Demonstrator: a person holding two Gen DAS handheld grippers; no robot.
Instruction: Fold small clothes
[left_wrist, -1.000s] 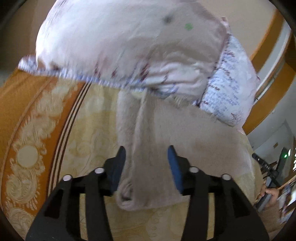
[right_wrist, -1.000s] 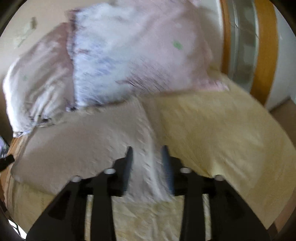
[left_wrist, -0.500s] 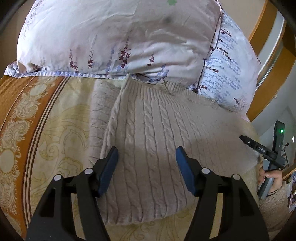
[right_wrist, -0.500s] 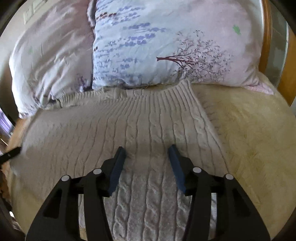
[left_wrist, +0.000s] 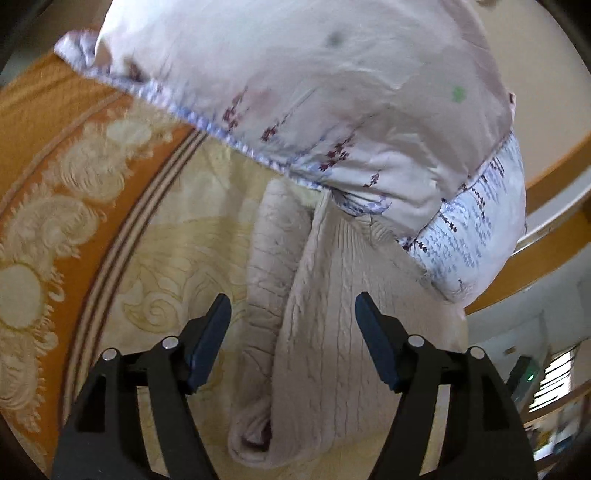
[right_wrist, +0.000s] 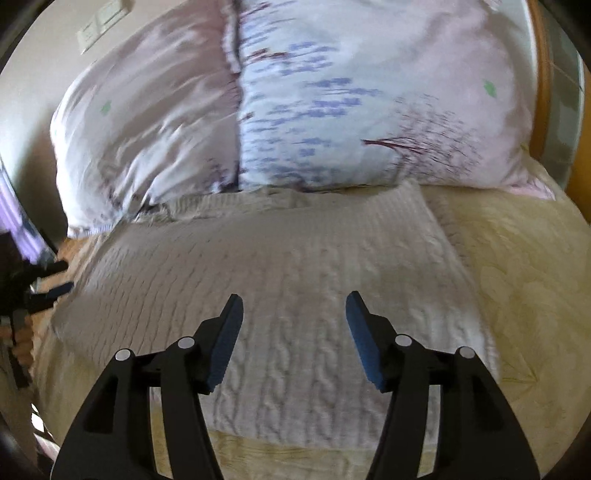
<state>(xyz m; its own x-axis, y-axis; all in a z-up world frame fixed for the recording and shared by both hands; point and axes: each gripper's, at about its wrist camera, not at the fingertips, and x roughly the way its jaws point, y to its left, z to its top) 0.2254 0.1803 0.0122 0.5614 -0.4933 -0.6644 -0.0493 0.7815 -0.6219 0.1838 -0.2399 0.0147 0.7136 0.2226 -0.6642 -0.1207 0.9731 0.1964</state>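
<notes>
A beige cable-knit sweater (right_wrist: 295, 273) lies flat on the bed, its neckline against the pillows. In the left wrist view the sweater (left_wrist: 332, 332) shows its left edge, with a sleeve (left_wrist: 266, 280) lying along it. My left gripper (left_wrist: 291, 314) is open and empty above that sleeve and edge. My right gripper (right_wrist: 293, 314) is open and empty above the middle of the sweater's body.
Two floral pillows (right_wrist: 369, 103) (left_wrist: 314, 85) lie against the headboard behind the sweater. The yellow bedspread (right_wrist: 524, 266) has an orange patterned border (left_wrist: 55, 177) on the left. A wooden bed frame (left_wrist: 554, 243) stands at the right.
Both grippers have opened wider. The left gripper has shifted left to the sweater's sleeve edge. The right view has pulled back slightly over the sweater.
</notes>
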